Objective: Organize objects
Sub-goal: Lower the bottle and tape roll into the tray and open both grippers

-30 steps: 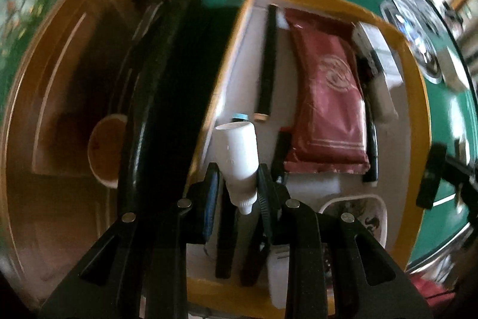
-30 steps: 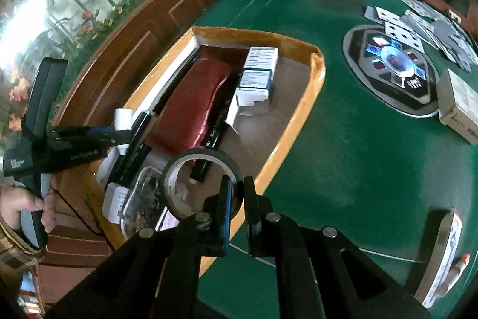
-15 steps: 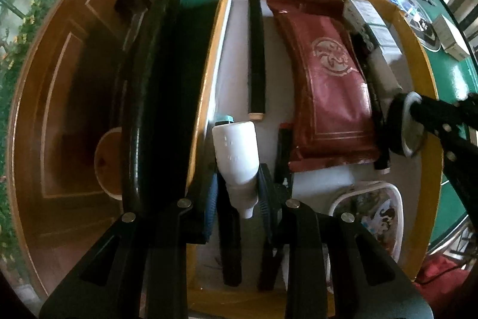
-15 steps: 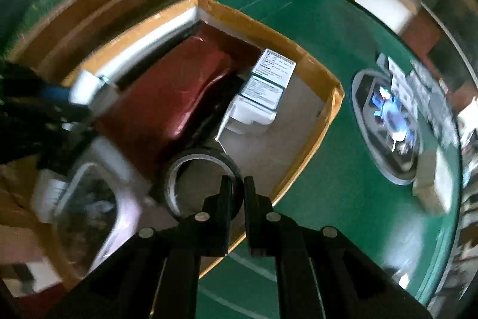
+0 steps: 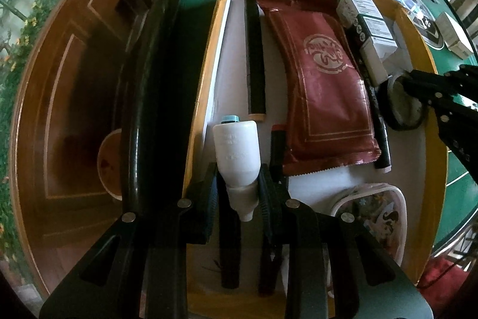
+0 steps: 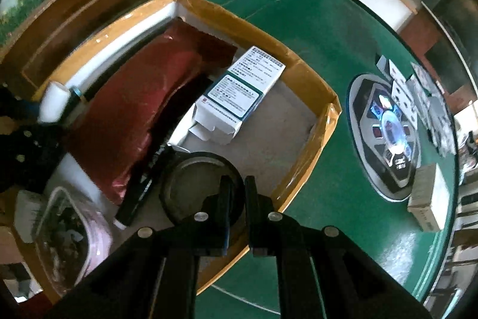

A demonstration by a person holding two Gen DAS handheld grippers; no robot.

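A wood-panelled room with a flowered wall; on the green felt worktop (image 6: 313, 56) sits a yellow-rimmed cardboard box (image 6: 325, 121), already crowded. Over its bare near-right floor the right gripper (image 6: 237, 199) carries the tape roll (image 6: 200, 184), rim between fingers just starting to part. At the box's left wall the left gripper (image 5: 237, 190) clamps a white bottle (image 5: 237, 151), long axis running along that wall, cap away.

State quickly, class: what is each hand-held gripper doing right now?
Left hand-held gripper: closed on the white bottle.
Right hand-held gripper: closed on the tape roll.
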